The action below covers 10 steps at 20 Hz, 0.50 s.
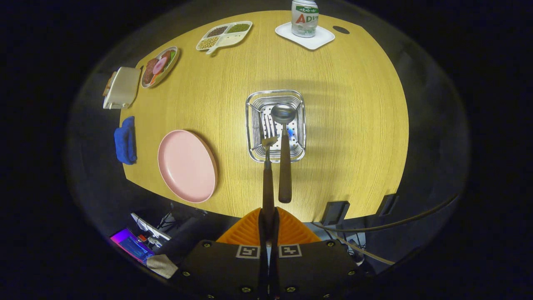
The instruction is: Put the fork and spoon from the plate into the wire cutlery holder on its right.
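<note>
The wire cutlery holder (254, 137) stands on the wooden table (354, 125), seen from above, ahead of my fingers. The spoon (285, 166) rests in it bowl down, its dark handle leaning out toward me. My gripper (268, 218) is shut on the dark handle of the fork (267, 175), both fingers pressed against it. The fork points forward, and its tines hang over the holder's opening just left of the spoon. The pink plate (187, 164) lies to the left of the holder with nothing on it.
A blue cloth (125, 139) and a white box (122, 87) sit beyond the plate's left. A food plate (159, 66), a divided tray (225, 35) and a bottle (305, 16) on a white coaster (322, 39) line the far side. Cables and devices lie below the near table edge.
</note>
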Each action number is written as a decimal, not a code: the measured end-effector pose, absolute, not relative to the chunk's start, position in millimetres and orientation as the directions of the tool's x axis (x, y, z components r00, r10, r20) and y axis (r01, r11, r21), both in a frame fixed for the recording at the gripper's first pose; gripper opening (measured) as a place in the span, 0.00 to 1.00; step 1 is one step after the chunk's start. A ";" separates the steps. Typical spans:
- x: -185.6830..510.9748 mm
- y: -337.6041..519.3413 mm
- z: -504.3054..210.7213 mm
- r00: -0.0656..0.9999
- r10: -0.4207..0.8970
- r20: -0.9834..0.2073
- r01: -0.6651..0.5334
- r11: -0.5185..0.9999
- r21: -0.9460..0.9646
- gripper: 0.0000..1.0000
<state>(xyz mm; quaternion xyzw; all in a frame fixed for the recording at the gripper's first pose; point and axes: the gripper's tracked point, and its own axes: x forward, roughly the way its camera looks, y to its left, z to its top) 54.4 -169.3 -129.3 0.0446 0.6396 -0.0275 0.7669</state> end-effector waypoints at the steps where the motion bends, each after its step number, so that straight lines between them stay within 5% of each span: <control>1: 57.1 -171.2 -130.4 0.170 0.004 -0.985 0.101 0.995 0.022 0.02; 10: 67.3 -176.4 -135.2 0.144 -0.032 -0.989 0.082 0.996 -0.020 0.09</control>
